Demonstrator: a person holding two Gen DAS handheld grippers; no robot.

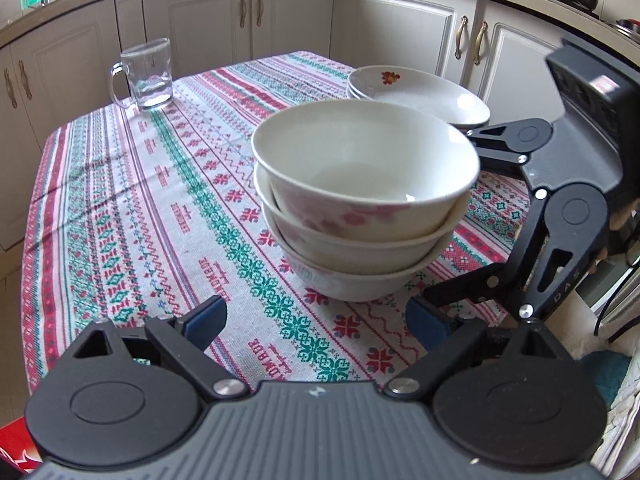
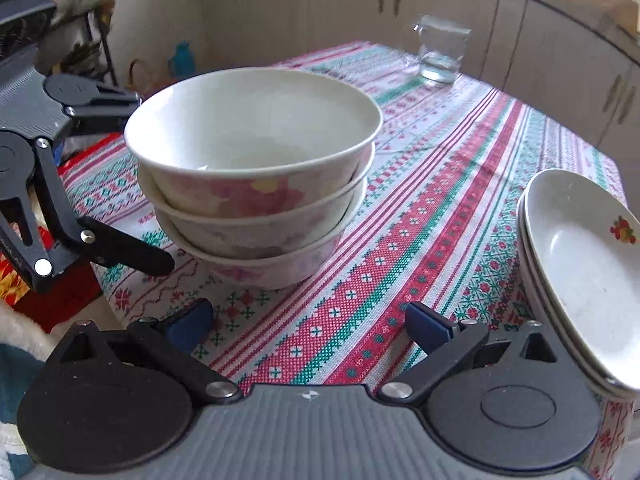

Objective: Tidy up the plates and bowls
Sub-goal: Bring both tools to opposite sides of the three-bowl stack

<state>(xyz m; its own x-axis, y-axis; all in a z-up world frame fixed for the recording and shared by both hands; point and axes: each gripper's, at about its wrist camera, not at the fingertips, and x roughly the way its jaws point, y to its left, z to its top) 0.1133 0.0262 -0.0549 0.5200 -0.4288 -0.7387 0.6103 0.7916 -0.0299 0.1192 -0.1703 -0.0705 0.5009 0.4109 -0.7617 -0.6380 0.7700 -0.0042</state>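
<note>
- State: my left gripper (image 1: 316,322) is spread wide and holds nothing. My right gripper (image 2: 308,326) is likewise spread and empty. Both sit near the table edge, one on each side of the bowl stack (image 1: 362,204).
- Location: three bowls are nested on the tablecloth (image 1: 160,184). The stack of plates (image 1: 424,94) lies on the far side of them in the left wrist view, near the table's right edge.
- Hazard 1, tipping: the top bowl (image 2: 256,136) appears to sit slightly tilted in the one below. In my judgement, a push on one side only could slide or topple it.
- Hazard 2, collision: my two grippers are near each other around the stack. Closing in together could knock a finger against a rim.
- Hazard 3, plates: in the right wrist view the plates lie just beside my right finger (image 2: 430,326). A sideways sweep could shove them off the edge.
- Hazard 4, glass mug (image 1: 146,74): it stands at the far left, well apart from the stack; low risk.
</note>
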